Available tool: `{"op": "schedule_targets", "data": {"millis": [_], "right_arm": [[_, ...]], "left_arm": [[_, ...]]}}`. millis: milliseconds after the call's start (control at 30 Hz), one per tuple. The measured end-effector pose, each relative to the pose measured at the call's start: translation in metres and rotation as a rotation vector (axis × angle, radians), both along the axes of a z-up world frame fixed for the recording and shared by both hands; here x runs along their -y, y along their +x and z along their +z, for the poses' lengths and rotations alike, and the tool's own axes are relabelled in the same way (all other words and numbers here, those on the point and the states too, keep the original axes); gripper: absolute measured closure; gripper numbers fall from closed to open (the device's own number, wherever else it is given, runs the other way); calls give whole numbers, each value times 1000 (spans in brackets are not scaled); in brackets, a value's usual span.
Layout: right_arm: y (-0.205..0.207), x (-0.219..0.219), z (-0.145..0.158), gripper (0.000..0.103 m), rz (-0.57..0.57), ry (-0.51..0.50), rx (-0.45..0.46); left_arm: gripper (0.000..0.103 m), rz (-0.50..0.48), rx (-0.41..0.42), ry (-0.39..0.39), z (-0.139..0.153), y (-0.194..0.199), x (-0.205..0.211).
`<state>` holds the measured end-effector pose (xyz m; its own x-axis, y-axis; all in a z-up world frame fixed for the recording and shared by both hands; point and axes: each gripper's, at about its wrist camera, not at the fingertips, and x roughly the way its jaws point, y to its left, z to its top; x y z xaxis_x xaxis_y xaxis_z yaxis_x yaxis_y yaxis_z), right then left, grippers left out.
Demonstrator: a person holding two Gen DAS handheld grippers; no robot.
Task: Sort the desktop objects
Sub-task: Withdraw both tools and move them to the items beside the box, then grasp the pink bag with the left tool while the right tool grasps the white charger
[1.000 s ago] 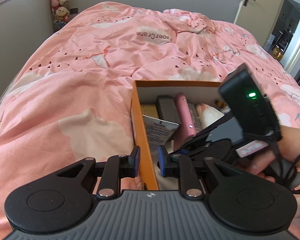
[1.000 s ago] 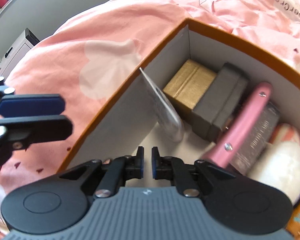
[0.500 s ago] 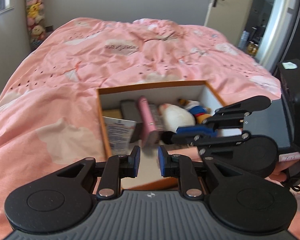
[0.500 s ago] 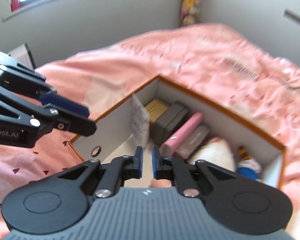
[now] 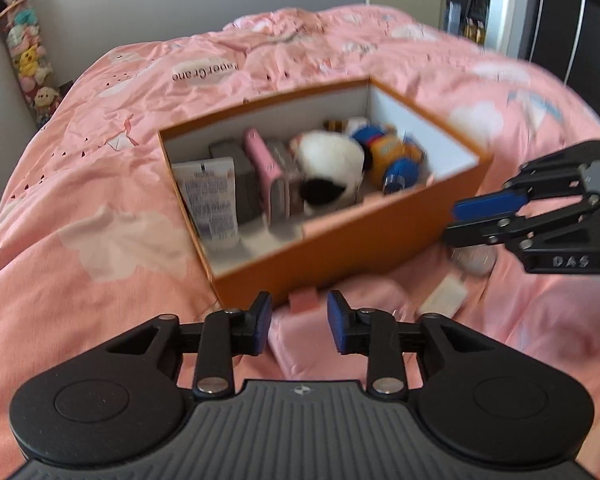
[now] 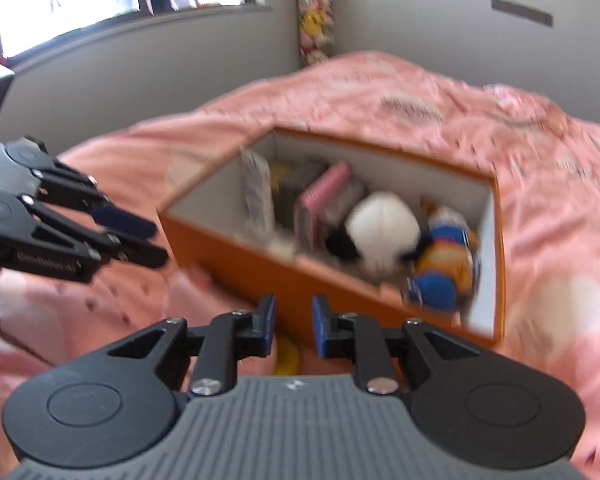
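Left gripper (image 5: 299,323) and right gripper (image 6: 293,326) hover near orange box (image 5: 352,248), fingers parted.

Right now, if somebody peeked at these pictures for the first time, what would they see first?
Probably the open orange cardboard box in the middle of the pink patterned bedspread, packed with things. Inside sit a fluffy white-and-black plush toy, a blue-and-orange stuffed doll to its right, and a slim pink case to its left. In front, the left gripper and right gripper are open and empty.
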<state>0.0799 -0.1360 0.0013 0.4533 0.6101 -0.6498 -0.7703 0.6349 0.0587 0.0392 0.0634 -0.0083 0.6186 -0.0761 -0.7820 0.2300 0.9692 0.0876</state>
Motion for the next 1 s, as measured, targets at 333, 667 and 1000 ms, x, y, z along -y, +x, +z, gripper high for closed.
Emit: {"op": "schedule_targets", "data": {"millis": [333, 667, 1000], "right_arm": [[7, 0, -43, 59, -52, -173, -178], [3, -30, -56, 53, 216, -372, -114], [-4, -49, -77, 52, 599, -624, 87]], "left_arm": [[47, -287, 17, 345, -36, -10, 54], [47, -586, -8, 604, -66, -1, 78], [47, -717, -100, 661, -82, 17, 75]]}}
